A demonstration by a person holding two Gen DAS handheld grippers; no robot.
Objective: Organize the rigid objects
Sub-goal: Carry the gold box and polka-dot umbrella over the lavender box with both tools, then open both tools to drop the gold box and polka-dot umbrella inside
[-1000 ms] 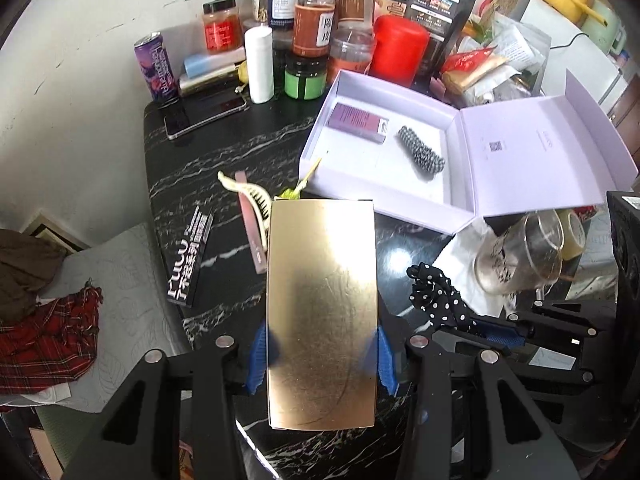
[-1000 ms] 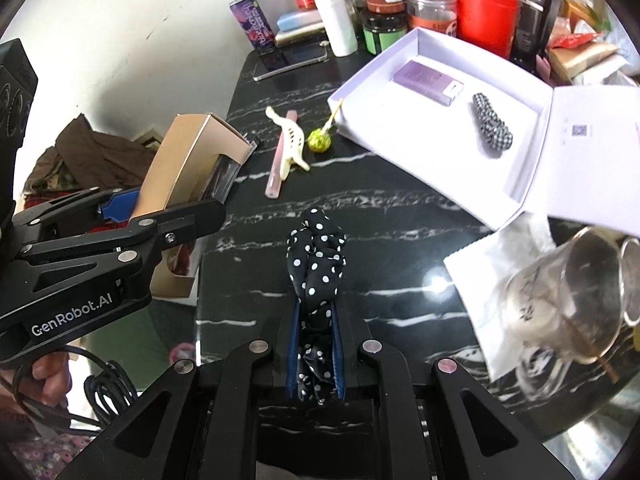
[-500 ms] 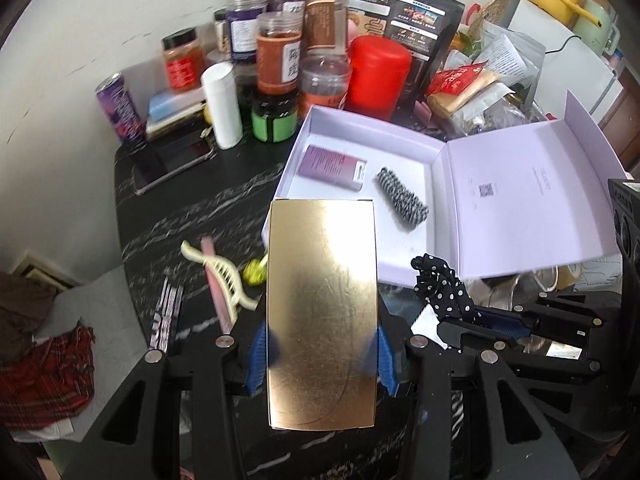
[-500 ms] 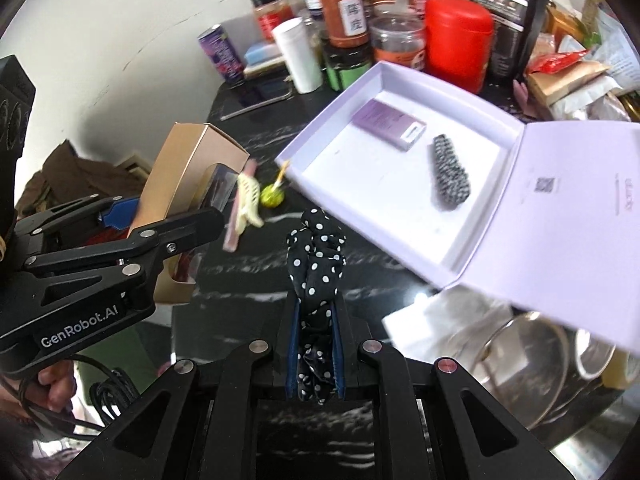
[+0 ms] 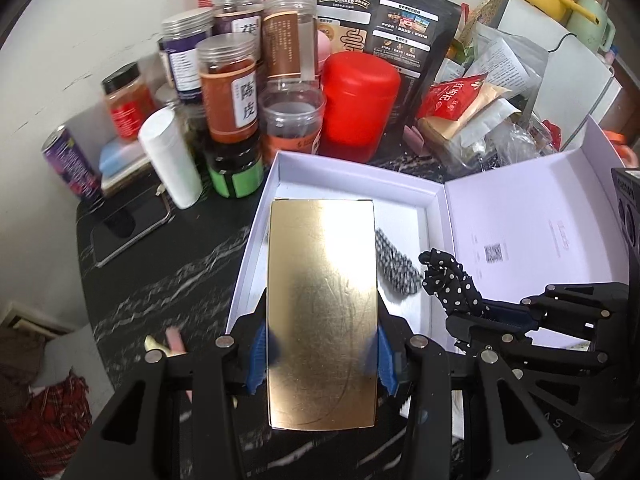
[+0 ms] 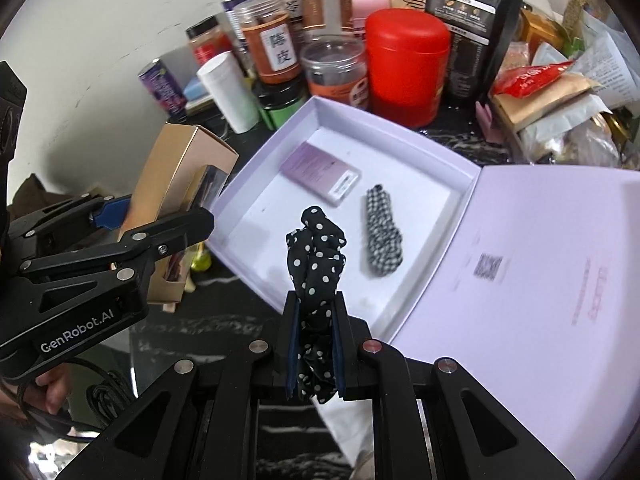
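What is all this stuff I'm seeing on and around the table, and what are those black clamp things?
Gold box: one, shiny gold, clamped in the left gripper.
Polka-dot scrunchie: one, black with white dots, pinched in the right gripper.
Open gift box: one, lilac, on the black marble table, lid folded open.
Small flat box: one, purple, inside the gift box.
Checked scrunchie: one, black and white, inside the gift box.
Red canister: one, behind the gift box.
Jars: several, clear, beside the canister.
White bottle: one, left of the jars.
Phone: one, dark, on the table.
Left gripper: black, blue pads.
Right gripper: black.
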